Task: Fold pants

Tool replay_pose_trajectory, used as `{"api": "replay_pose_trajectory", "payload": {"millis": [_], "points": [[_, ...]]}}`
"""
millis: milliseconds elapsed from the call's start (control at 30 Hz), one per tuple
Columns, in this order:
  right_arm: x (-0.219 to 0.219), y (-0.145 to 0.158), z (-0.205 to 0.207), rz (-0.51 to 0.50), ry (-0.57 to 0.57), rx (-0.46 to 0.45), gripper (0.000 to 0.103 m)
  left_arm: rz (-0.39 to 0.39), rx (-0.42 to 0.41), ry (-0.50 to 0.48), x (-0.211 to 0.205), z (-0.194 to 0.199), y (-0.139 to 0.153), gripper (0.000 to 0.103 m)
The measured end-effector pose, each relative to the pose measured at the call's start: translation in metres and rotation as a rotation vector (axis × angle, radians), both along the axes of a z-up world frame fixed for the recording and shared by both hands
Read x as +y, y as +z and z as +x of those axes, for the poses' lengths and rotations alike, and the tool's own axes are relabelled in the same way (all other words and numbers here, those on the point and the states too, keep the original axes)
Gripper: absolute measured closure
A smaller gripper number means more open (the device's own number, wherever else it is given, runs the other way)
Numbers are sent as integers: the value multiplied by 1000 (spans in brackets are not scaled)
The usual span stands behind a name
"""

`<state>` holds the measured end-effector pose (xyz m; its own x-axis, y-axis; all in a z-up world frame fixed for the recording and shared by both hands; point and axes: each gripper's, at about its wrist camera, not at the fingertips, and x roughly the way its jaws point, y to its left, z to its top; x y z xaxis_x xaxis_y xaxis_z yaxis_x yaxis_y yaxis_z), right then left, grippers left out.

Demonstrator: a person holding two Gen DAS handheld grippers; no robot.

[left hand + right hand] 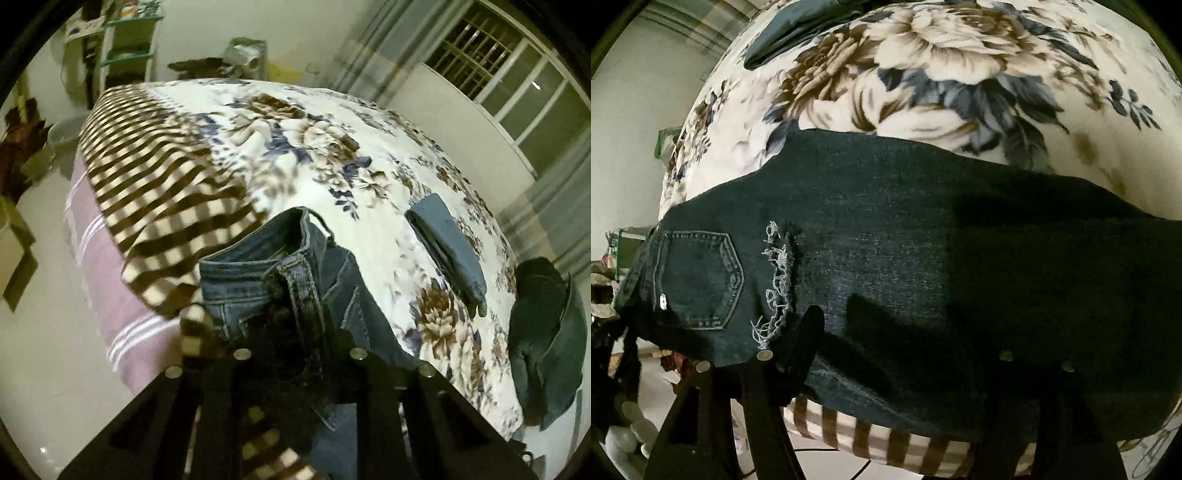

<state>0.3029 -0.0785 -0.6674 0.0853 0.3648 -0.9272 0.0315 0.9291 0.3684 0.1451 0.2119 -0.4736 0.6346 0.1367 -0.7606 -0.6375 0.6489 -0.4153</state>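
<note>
In the left wrist view, my left gripper [299, 332] is shut on the waistband of the blue jeans [258, 266], pinching it by a belt loop. The waist hangs open and lifted above the bed's edge. The right wrist view shows dark jeans [923, 240] spread flat across the floral blanket [942, 74]. Their back pocket [698, 280] and a frayed rip [775, 284] lie at the left. Low over this denim, my right gripper [908, 354] stands open with the fingers [801, 332] wide apart. Nothing is pinched between them.
The bed has a floral blanket [332, 147] with a brown checked border [155, 192] over a pink sheet [110, 288]. A folded blue garment [447, 251] and a dark crumpled garment [546, 343] lie at the right. Shelves [125, 48] stand by the far wall; a window [517, 74] is at the right.
</note>
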Motion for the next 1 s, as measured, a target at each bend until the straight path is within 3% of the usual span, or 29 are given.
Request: {"api": "replay_pose_trajectory", "payload": {"millis": [100,233,367,400,500,667,833,933,1000], "points": [[0,0,0,-7,9,2,32,-61,90,38,26,16,-40,86],[-1,2,-1,-5,10,4,32,-167,76,40,59,20,-75,85],[-6,1,-2,4,8,14,32,-204,55,-6,56,8,-64,83],[-8,0,-3,10,3,16,32,-211,51,-7,53,3,-61,80],[-12,-1,-4,22,-14,23,32,-307,8,42,42,-23,-61,48],[-9,-2,-2,5,-15,24,32,-449,2,120,39,-16,-101,47],[-8,-1,-2,2,3,18,32,-386,16,128,48,18,-101,45],[-7,-1,-3,2,11,11,32,-395,18,132,55,25,-109,41],[-7,-2,-4,2,10,9,32,-386,8,139,55,23,-108,48]]}}
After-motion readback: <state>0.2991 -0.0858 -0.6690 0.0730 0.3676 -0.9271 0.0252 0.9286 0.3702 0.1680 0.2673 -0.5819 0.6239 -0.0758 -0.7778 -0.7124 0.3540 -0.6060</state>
